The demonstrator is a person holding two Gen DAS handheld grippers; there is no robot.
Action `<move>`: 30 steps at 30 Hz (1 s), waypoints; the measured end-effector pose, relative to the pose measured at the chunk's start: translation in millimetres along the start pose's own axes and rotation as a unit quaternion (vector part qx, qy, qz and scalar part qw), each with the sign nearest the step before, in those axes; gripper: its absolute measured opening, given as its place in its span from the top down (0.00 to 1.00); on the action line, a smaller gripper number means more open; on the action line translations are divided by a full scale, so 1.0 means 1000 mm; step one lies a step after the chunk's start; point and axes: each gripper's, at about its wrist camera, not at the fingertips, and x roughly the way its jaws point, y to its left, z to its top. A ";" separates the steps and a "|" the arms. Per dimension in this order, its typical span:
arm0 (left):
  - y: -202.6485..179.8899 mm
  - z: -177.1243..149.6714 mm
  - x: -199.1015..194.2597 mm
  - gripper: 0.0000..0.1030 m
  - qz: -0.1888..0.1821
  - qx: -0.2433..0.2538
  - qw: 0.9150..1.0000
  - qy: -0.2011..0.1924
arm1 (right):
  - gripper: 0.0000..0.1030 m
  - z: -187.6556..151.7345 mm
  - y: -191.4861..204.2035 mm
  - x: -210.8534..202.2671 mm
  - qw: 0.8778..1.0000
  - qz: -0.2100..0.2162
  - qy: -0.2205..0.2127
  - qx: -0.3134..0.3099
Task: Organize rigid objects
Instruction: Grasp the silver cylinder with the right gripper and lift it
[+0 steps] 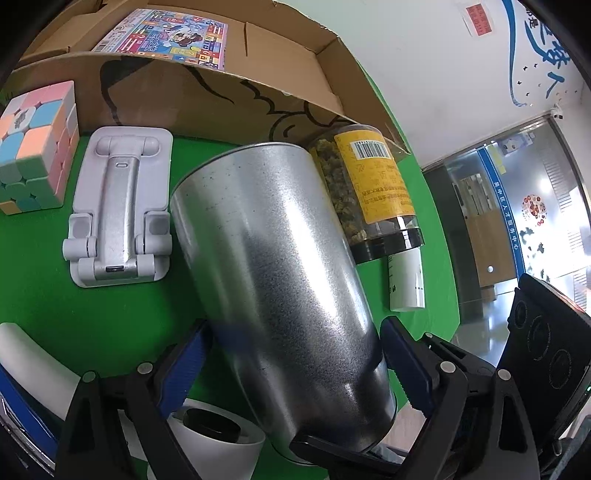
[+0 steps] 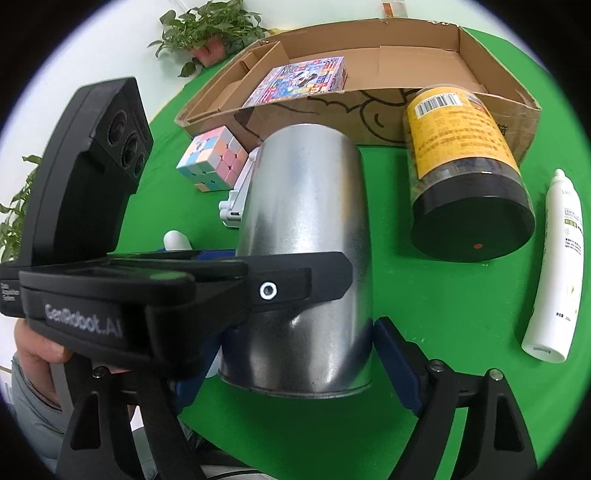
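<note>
Left gripper [image 1: 295, 373]: jaws spread wide around the lower part of a galvanized metal can [image 1: 277, 273]. The blue pads [image 1: 184, 365] sit on either side of it; contact on the left pad looks likely, on the right pad a thin gap seems to show, so a real grip cannot be told. In the right wrist view this same gripper crosses the can from the left, its black finger lying over the can's front.

Right gripper [image 2: 295, 373]: jaws also spread, straddling the can's base rim. Its right pad [image 2: 397, 363] stands clear of the metal; the left finger is hidden behind the other gripper. No earlier picture, so only the wide stance is stated.

The can stands on the green table [image 2: 424, 314], open end down as far as the right wrist view shows, just in front of the cardboard box [image 2: 369, 110].

Beside the can: a clear jar [image 2: 465, 166] with yellow label and black lid, leaning, touching the box wall. Right of that, a white bottle [image 2: 557, 266] lying on the table. Left of the can: a white folding phone stand [image 1: 122, 210], flat, and a pastel Rubik's cube [image 1: 37, 147] near the box wall. A colourful printed box [image 2: 299, 79] lies inside the cardboard box.

Near edge, left wrist view: a white tube [image 1: 221, 432] with dark opening. A hand [image 2: 37, 350] grips the left gripper's handle. Potted plant [image 2: 210, 29] behind the box.
</note>
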 end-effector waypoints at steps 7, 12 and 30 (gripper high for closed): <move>0.004 -0.005 -0.009 0.13 -0.002 0.000 1.000 -0.014 | 0.19 0.002 -0.001 0.003 1.000 -0.004 0.000 -0.010; -0.016 -0.008 -0.035 0.14 0.022 0.037 0.998 -0.052 | 0.19 0.004 0.007 -0.009 0.999 -0.003 -0.032 -0.020; -0.110 0.059 -0.147 0.16 0.113 0.155 0.966 -0.176 | 0.19 0.094 0.026 -0.077 0.986 0.036 -0.157 -0.052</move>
